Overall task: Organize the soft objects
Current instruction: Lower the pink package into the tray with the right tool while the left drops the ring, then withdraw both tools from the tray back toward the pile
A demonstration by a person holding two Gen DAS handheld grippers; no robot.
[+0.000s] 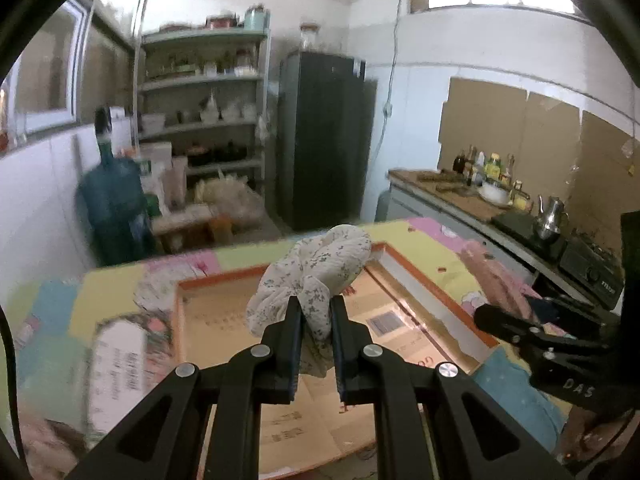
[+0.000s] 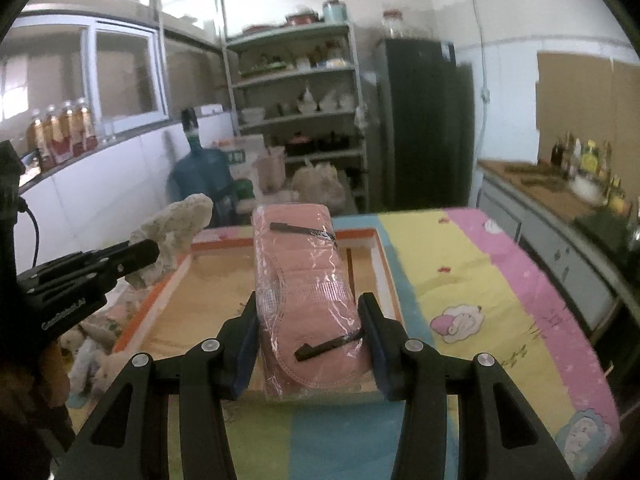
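Note:
My left gripper (image 1: pixel 315 308) is shut on a white floral cloth (image 1: pixel 320 268) and holds it above the open cardboard box (image 1: pixel 224 320). The cloth also shows in the right wrist view (image 2: pixel 176 224), held by the left gripper (image 2: pixel 154 254). My right gripper (image 2: pixel 310 304) is shut on a pink padded item in clear plastic wrap (image 2: pixel 304 280), held over the box (image 2: pixel 168 304). In the left wrist view the right gripper (image 1: pixel 500 320) sits at the right with the pink item (image 1: pixel 492 276).
The box rests on a table with a pastel cartoon cloth (image 2: pixel 480 300). More soft items (image 2: pixel 92 356) lie left of the box. A counter with bottles and a stove (image 1: pixel 520 208), a dark fridge (image 1: pixel 328 136), shelves (image 1: pixel 204 120) and a water jug (image 1: pixel 112 200) stand beyond.

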